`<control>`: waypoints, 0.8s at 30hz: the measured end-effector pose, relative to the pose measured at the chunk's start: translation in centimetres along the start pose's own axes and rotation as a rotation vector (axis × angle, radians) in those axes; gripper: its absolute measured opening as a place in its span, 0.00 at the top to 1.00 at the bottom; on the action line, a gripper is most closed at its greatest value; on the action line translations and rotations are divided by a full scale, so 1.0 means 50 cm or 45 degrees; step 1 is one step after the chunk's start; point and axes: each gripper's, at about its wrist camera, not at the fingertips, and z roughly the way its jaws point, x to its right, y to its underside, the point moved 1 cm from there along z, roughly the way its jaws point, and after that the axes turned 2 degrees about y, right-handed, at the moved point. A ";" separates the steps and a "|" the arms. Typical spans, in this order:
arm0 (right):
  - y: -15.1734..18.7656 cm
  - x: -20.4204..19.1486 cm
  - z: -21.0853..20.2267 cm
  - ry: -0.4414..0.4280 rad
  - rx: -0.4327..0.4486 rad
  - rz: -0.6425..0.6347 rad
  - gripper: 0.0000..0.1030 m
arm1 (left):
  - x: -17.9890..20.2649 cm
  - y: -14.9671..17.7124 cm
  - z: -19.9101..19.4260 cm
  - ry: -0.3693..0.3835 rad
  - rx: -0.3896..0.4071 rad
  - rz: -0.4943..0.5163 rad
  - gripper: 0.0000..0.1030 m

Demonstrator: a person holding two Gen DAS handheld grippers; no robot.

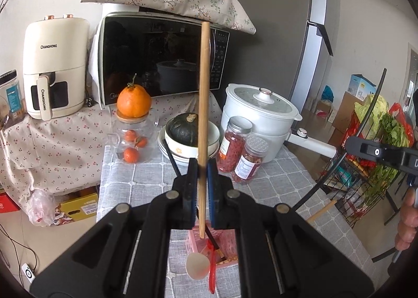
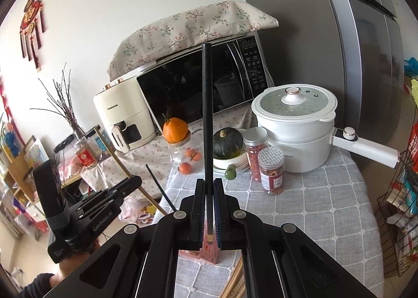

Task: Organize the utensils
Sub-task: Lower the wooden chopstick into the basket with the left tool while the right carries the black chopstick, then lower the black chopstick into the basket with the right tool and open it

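Observation:
My left gripper (image 1: 202, 167) is shut on a light wooden chopstick (image 1: 203, 94) that stands upright above a pink utensil holder (image 1: 201, 243). A white spoon (image 1: 197, 265) and a red utensil (image 1: 213, 272) lie by the holder. My right gripper (image 2: 209, 183) is shut on a black chopstick (image 2: 207, 120), also upright, over the pink holder (image 2: 209, 251). Wooden chopsticks (image 2: 235, 282) lie on the cloth below it. The left gripper also shows in the right wrist view (image 2: 133, 183), holding its wooden chopstick (image 2: 115, 157). The right gripper shows in the left wrist view (image 1: 350, 142).
On the grey checked tablecloth (image 2: 313, 206) stand a white electric pot (image 2: 295, 120), two spice jars (image 2: 270, 170), a bowl with a green squash (image 2: 227, 144) and a glass jar of oranges (image 1: 133, 138). A microwave (image 1: 162, 57) and air fryer (image 1: 52, 68) are behind. A wire rack (image 1: 371, 162) is at right.

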 end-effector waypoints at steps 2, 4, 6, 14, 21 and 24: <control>-0.001 -0.007 0.012 -0.005 -0.007 -0.005 0.94 | -0.005 0.006 0.013 0.004 -0.042 -0.016 0.91; -0.002 -0.012 0.023 -0.013 -0.017 -0.006 0.94 | -0.010 0.012 0.016 -0.002 -0.060 -0.034 0.80; -0.002 -0.015 0.032 -0.026 -0.027 -0.004 0.94 | -0.015 0.016 0.010 -0.003 -0.053 -0.053 0.62; -0.008 -0.029 0.072 -0.087 -0.068 -0.013 0.94 | -0.016 0.030 -0.038 -0.007 -0.063 -0.052 0.54; 0.008 -0.047 0.136 -0.077 -0.167 -0.043 0.94 | -0.026 0.047 -0.063 -0.032 -0.110 -0.044 0.46; 0.013 -0.042 0.150 -0.103 -0.193 0.005 0.91 | -0.032 0.053 -0.071 -0.045 -0.127 -0.065 0.41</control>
